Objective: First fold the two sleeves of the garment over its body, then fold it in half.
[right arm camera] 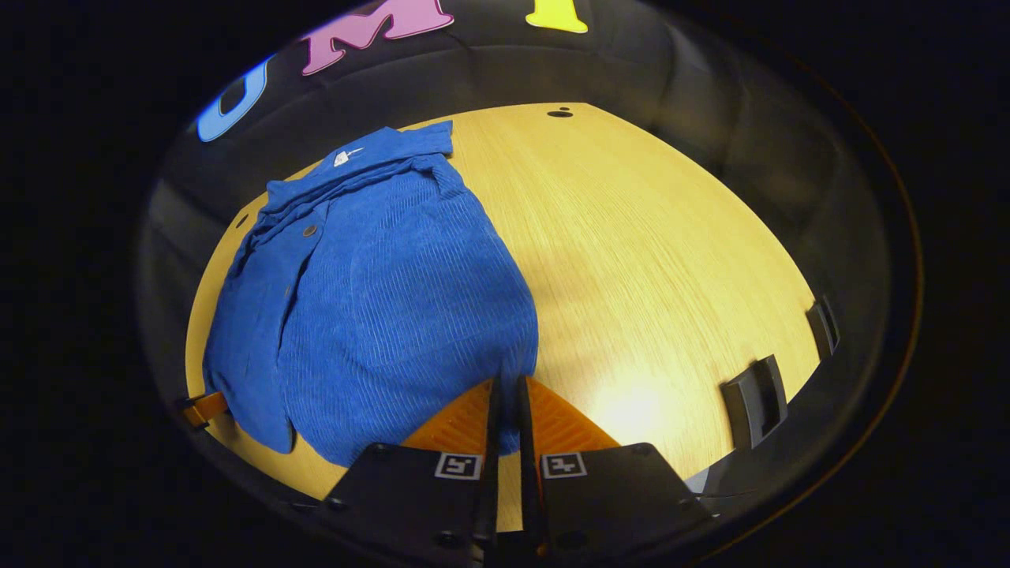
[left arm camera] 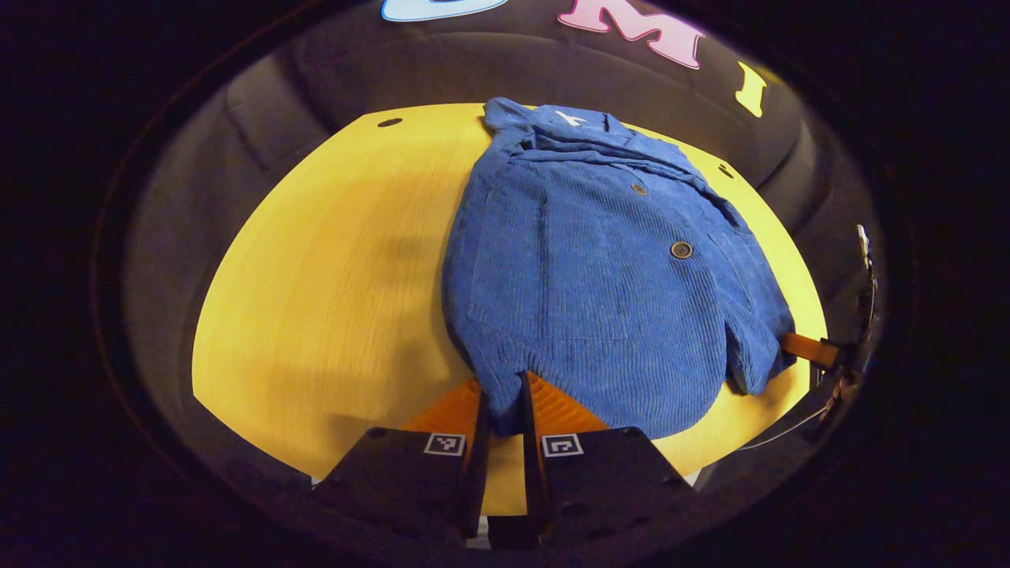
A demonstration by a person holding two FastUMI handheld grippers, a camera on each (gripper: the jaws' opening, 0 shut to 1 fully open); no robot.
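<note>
The blue corduroy button-front garment [left arm camera: 600, 276] is lying spread on the yellow wooden surface [left arm camera: 331, 284], sleeves already folded over its body. Its near hem is being pinched at one corner by the left tongs [left arm camera: 505, 410] and at the other by the right tongs [right arm camera: 507, 414], each pair pressed together on the cloth. Beyond the tongs, the collar is lying farthest away. If one pair is lifted faster, the hem could be skewed or the sleeves shaken loose. A white neck tag [right arm camera: 345, 157] is showing; no writing can be read.

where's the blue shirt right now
The blue shirt lies flat on the wooden table, collar toward the booth wall; both the left gripper and right gripper pinch its near hem.
</note>
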